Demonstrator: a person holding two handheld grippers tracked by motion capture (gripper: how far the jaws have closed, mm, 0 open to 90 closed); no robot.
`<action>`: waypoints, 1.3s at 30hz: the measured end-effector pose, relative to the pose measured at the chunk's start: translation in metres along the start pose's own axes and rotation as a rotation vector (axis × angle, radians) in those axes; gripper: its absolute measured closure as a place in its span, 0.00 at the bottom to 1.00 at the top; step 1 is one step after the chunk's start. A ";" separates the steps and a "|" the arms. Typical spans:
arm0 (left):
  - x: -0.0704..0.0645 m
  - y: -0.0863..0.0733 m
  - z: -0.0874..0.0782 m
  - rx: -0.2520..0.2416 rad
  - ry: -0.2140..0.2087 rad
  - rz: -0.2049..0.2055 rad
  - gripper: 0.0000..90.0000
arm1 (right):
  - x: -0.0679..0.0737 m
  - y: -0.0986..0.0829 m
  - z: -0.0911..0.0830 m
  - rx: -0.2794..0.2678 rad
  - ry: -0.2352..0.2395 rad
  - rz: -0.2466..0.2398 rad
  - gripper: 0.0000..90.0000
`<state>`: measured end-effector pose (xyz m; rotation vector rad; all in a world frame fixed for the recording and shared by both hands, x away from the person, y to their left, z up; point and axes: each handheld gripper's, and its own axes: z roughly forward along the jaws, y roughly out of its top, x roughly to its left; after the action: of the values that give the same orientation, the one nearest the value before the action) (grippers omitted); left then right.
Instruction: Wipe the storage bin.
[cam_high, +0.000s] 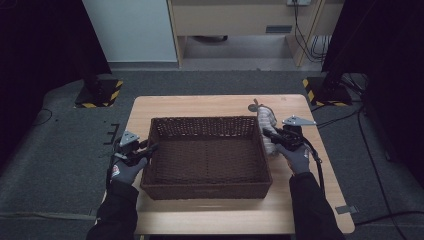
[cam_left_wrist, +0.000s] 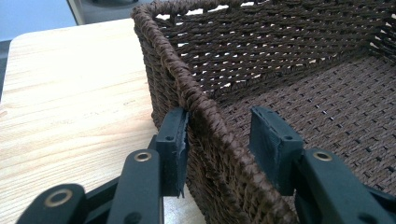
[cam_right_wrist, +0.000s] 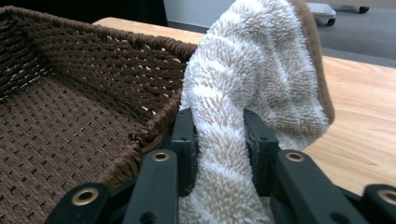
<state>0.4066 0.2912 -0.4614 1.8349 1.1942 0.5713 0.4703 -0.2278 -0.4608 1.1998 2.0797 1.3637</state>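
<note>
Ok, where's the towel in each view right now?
High view: the towel hangs at the basket's right wall, in the right gripper.
Left gripper view: not in it.
Right gripper view: centre, pinched between the jaws.
Shared landmark: the brown woven basket.

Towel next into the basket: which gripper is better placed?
Right. The right gripper is already shut on the towel beside the basket's right rim; the left gripper straddles the left wall, open.

Your high view is dim, dark at both edges; gripper views are evenly lit, sharp, nearest jaws slightly soft.
</note>
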 end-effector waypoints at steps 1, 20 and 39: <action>0.000 0.000 0.000 0.000 -0.002 -0.001 0.62 | -0.001 -0.001 0.001 0.007 0.001 0.000 0.80; -0.001 0.001 0.000 0.001 0.011 0.018 0.62 | -0.006 -0.002 -0.010 -0.085 0.027 0.052 0.79; -0.002 0.001 0.000 0.000 0.014 0.016 0.60 | -0.004 -0.035 0.027 0.194 -0.024 -0.003 0.79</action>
<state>0.4065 0.2893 -0.4605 1.8442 1.1902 0.5943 0.4757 -0.2213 -0.5040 1.2810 2.2376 1.1609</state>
